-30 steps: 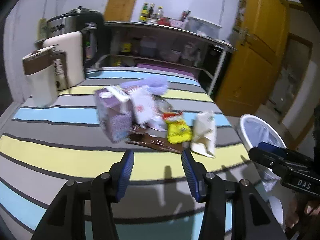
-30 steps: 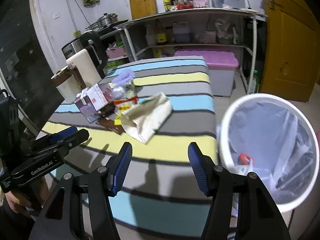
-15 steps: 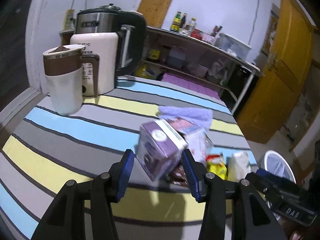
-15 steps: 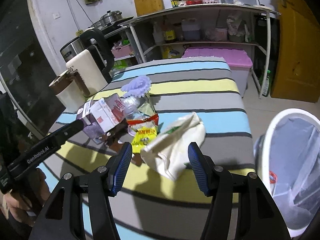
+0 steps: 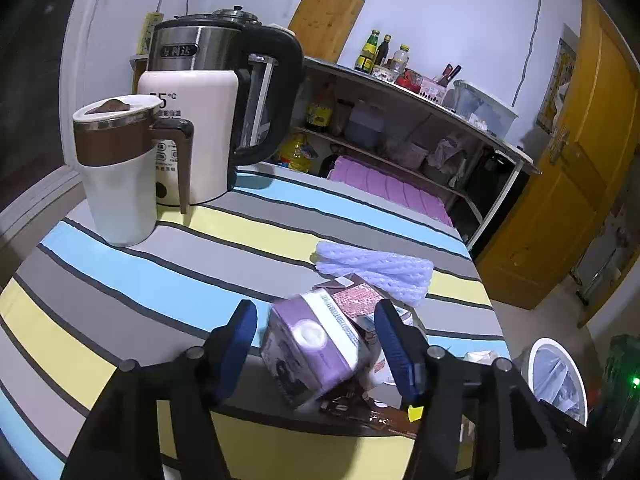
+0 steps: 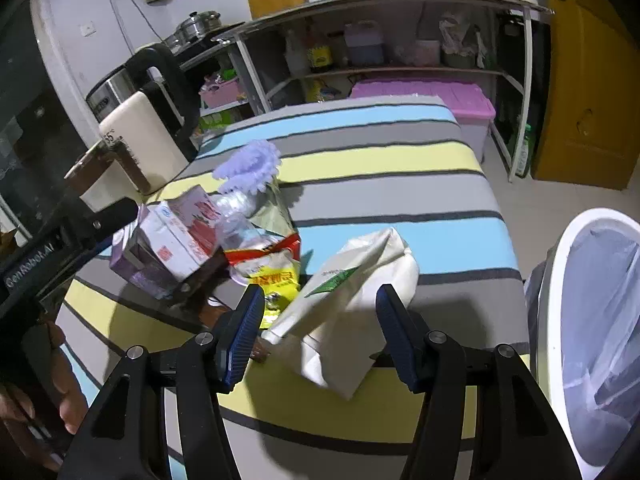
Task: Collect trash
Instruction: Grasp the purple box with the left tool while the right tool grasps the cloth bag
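Purple carton [image 5: 316, 354] is lying tilted in the pile of trash on the striped tablecloth [image 5: 168, 280], framed between the fingers of the left gripper [image 5: 316, 346]; the jaws have just been opening and are standing wide, with a gap showing on both sides of the carton. White paper bag [image 6: 352, 300] is lying on the cloth nearer the table edge, and the right gripper [image 6: 320, 334] is hovering with its blue pads parted on either side of it, not pressing it. Yellow snack packet [image 6: 274, 280] and lilac foam net [image 5: 376, 268] are resting among the same pile. White bin [image 6: 592, 336], lined with a clear bag, is standing on the floor just beside the table. White jug [image 5: 116, 172] and kettle [image 5: 224, 92] are standing at the far corner.
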A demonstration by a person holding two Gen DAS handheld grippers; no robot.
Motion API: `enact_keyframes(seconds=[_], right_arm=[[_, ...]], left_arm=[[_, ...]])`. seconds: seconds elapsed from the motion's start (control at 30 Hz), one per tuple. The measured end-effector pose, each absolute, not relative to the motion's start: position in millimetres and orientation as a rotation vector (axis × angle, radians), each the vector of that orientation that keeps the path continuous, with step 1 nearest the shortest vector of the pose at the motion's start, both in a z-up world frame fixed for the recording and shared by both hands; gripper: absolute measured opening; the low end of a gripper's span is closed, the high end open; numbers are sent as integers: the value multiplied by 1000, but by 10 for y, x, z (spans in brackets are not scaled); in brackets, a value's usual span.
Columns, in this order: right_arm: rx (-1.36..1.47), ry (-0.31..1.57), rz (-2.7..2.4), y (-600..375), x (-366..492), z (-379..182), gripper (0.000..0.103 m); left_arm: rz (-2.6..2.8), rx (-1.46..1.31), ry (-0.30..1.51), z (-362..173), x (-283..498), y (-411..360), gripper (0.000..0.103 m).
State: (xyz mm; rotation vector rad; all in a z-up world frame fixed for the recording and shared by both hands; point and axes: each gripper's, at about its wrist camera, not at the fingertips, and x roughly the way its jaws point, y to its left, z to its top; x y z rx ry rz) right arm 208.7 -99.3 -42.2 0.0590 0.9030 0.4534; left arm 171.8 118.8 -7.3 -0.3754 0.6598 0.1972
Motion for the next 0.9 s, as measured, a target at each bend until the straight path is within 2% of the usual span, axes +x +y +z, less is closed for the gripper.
enact_keyframes(seconds=[0.07,0.17,0.23,0.33,0.4,0.43,0.47,0.7,0.9], right_arm=[[60,905,449,-1009,2087,-438,56],[65,903,449,-1040,2081,-441,45],[68,903,453,-1050,2073,-437,32],[72,905,446,-1081,2062,-448,25],[82,905,449,-1116,2056,-452,24],[83,904,449,-1131,2052,-449,24],[83,903,449,-1142,2047,-446,23],[83,891,457,-1199,1983,-413,21],[93,861,474,-1269,1872,-336,21]], left_arm=[[209,-371,674,-114,1736,1196,61],[229,-367,685,-150,1701,1225,61],[223,-381,686,-150,1662,1245,61],[221,-374,686,-135,1603,1242,61],[210,-375,692,-137,1563,1229,61],[208,-374,695,-138,1548,1225,58],[204,-371,701,-140,1535,1212,49],[207,-322,712,-142,1443,1139,48],[204,-299,699,-96,1294,1094,40]])
